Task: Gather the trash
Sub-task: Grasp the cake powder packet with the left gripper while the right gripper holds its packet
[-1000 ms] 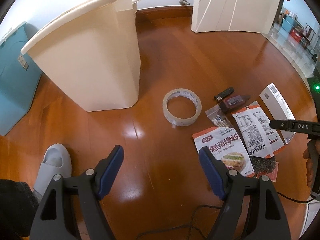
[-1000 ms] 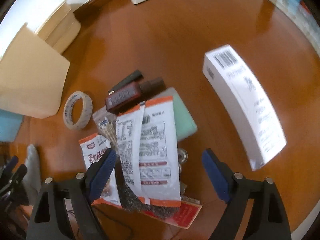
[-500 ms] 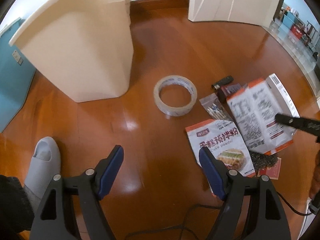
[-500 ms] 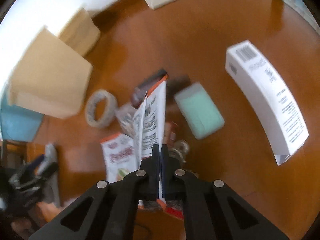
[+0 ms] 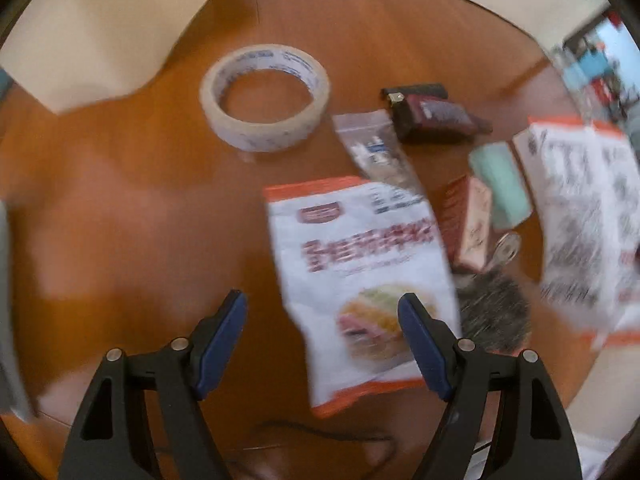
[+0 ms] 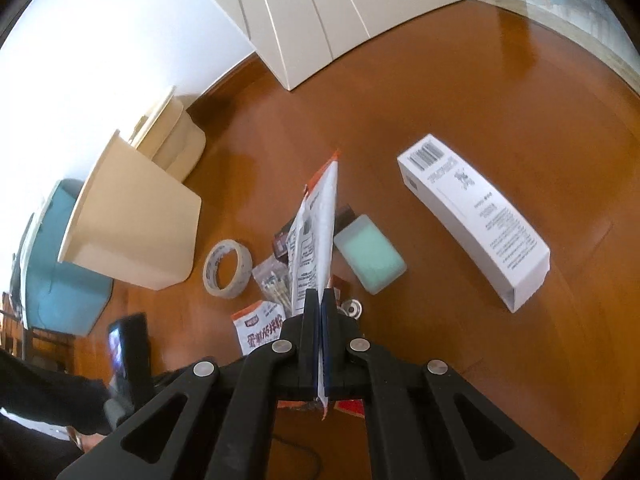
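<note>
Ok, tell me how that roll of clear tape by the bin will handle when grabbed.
The tape roll lies flat on the wooden floor, so it probably won't roll unless tipped on edge. It looks like a rigid ring, likely firm under a pinch across its wall. Its glossy side may be somewhat slippery.

Blurred, hidden and cropped parts

The left view is motion-blurred: print on the lifted packet (image 5: 580, 216) is unreadable. The bin (image 5: 100, 28) is cut by the top edge. The right fingers (image 6: 310, 320) hide the packet's clamped lower edge.
</note>
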A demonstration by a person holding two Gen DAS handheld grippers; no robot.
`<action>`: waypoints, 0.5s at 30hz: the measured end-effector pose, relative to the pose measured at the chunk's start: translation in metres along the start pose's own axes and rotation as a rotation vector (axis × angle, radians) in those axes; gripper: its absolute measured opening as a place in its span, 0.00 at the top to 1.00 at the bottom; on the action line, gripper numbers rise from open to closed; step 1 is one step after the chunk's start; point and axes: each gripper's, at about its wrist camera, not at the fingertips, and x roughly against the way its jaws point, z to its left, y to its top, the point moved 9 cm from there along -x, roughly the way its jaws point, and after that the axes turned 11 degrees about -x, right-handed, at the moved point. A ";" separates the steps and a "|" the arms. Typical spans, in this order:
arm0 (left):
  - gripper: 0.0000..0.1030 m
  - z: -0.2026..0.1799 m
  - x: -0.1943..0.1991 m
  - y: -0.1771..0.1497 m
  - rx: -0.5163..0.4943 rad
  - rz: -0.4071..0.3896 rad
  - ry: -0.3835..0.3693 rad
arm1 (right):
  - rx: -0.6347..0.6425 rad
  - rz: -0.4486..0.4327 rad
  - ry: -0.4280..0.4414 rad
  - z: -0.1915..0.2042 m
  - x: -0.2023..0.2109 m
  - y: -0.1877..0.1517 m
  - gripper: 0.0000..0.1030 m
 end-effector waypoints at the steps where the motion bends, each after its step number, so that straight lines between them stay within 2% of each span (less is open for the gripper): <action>1: 0.25 -0.003 0.001 0.003 0.010 -0.012 0.003 | -0.004 0.003 0.003 -0.001 0.000 -0.003 0.99; 4: 0.25 -0.016 0.007 0.014 0.021 -0.056 0.040 | -0.010 0.014 0.006 -0.002 -0.002 -0.011 0.99; 10: 0.25 -0.044 -0.013 0.012 -0.056 -0.008 0.153 | -0.042 -0.024 0.011 -0.010 0.012 -0.007 0.99; 15: 0.25 -0.054 -0.028 0.009 -0.094 0.006 0.203 | -0.051 -0.051 0.017 -0.015 0.021 -0.003 0.99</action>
